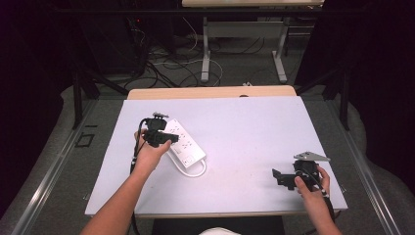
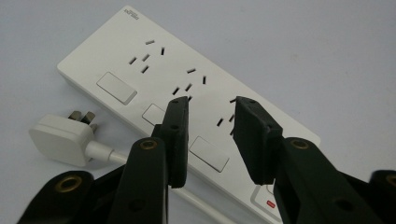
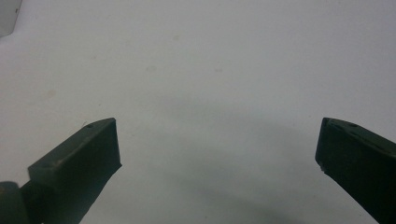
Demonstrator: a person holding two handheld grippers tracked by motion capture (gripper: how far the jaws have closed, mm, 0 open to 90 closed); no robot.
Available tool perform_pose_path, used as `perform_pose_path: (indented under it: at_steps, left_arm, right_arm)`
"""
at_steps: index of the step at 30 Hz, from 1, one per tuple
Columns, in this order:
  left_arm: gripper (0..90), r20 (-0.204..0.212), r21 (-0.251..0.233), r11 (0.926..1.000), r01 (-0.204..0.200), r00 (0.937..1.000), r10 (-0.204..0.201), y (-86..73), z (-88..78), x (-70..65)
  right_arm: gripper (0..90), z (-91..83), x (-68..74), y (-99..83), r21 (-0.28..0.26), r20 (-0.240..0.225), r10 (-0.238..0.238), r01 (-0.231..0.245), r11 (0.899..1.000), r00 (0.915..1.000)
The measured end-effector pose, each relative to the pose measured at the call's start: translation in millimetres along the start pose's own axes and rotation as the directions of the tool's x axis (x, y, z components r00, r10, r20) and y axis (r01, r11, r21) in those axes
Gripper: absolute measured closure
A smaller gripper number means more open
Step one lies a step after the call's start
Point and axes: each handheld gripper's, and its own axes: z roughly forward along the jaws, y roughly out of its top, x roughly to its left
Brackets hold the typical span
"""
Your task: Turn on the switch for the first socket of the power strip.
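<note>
A white power strip (image 1: 185,142) lies on the left part of the white table top (image 1: 254,132), with several sockets and rocker switches on its face (image 2: 107,60). Its white plug (image 2: 60,137) rests on the table beside it, and the cord (image 1: 195,172) loops past the near end. My left gripper (image 1: 169,138) hovers over the strip; its jaws (image 2: 212,105) stand a narrow gap apart with nothing between them. My right gripper (image 1: 276,176) sits at the near right of the table, its jaws (image 3: 217,126) wide apart over bare surface.
Past the table's wooden far edge (image 1: 210,92) the floor holds cables (image 1: 161,63) and the legs of another desk (image 1: 205,54). Dark curtains stand to both sides. Bare table top lies between my two hands.
</note>
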Motion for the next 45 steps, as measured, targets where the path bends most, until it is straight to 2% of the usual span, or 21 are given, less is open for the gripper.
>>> perform_pose_path:
  at_steps: [9, 12, 13, 15, 20, 23, 24, 27, 30, 37, 39, 44, 45]
  left_arm:
    - [76.6, 0.005, 0.031, 0.9995, 0.007, 1.0000, -0.008, -0.2, 1.0, -3.0]
    - [80.6, 0.005, 0.041, 0.9991, -0.007, 1.0000, 0.007, -0.6, 1.9, -3.4]
    - [82.1, 0.007, 0.043, 0.9991, 0.001, 1.0000, -0.002, -1.1, 2.4, -4.3]
    - [84.0, 0.005, 0.054, 0.9985, -0.011, 0.9999, 0.010, -1.0, 2.5, -4.3]
    - [89.2, 0.013, 0.070, 0.9975, -0.010, 0.9999, 0.009, -1.7, 4.0, -5.8]
    - [89.9, 0.019, 0.084, 0.9961, -0.025, 0.9995, 0.023, -2.1, 5.4, -5.8]
    - [90.0, 0.021, 0.088, 0.9960, -0.015, 0.9997, 0.013, -2.4, 6.3, -6.7]
    - [90.0, 0.027, 0.102, 0.9944, -0.030, 0.9993, 0.027, -3.1, 8.6, -6.4]
    - [90.0, 0.033, 0.114, 0.9932, -0.024, 0.9993, 0.020, -4.1, 10.8, -7.7]
    - [90.0, 0.040, 0.155, 0.9867, -0.050, 0.9982, 0.044, -5.4, 15.4, -8.7]
    - [90.0, 0.039, 0.157, 0.9867, -0.041, 0.9986, 0.035, -5.9, 17.0, -9.8]
    - [90.0, 0.039, 0.174, 0.9832, -0.056, 0.9980, 0.050, -6.2, 19.9, -10.4]
    - [90.0, 0.037, 0.176, 0.9833, -0.046, 0.9985, 0.040, -6.5, 20.7, -11.2]
  right_arm:
    - [0.0, 0.4, 0.0, -0.3, 0.001, -0.003, -0.005, 0.005, 1.000, 1.0000]
    - [0.0, 0.4, 0.0, -0.3, 0.002, -0.003, -0.004, 0.004, 1.000, 1.0000]
    - [0.0, 0.4, -0.1, -0.4, 0.002, -0.004, -0.004, 0.004, 1.000, 1.0000]
    - [0.0, 0.5, 0.0, -0.5, 0.005, -0.006, -0.001, 0.001, 1.000, 1.0000]
    - [0.0, 0.9, -0.2, -0.7, 0.001, -0.008, -0.007, 0.007, 1.000, 0.9999]
    - [0.0, 0.9, -0.2, -0.9, 0.004, -0.010, -0.003, 0.003, 1.000, 0.9999]
    - [0.0, 0.9, -0.3, -0.9, 0.004, -0.010, -0.003, 0.003, 1.000, 0.9999]
    - [0.0, 0.9, -0.4, -0.8, 0.005, -0.010, -0.002, 0.002, 1.000, 0.9999]
    - [0.0, 1.1, -0.3, -0.9, 0.005, -0.007, -0.001, 0.002, 1.000, 1.0000]
    - [0.0, 1.2, -0.4, -1.0, 0.006, -0.009, 0.001, 0.000, 1.000, 1.0000]
    - [0.0, 1.2, -0.3, -1.1, 0.006, -0.009, -0.001, 0.001, 1.000, 1.0000]
    - [0.0, 1.4, -0.5, -1.2, 0.008, -0.011, 0.001, 0.000, 1.000, 0.9999]
    - [0.0, 1.4, -0.6, -1.2, 0.008, -0.010, 0.000, 0.000, 1.000, 0.9999]
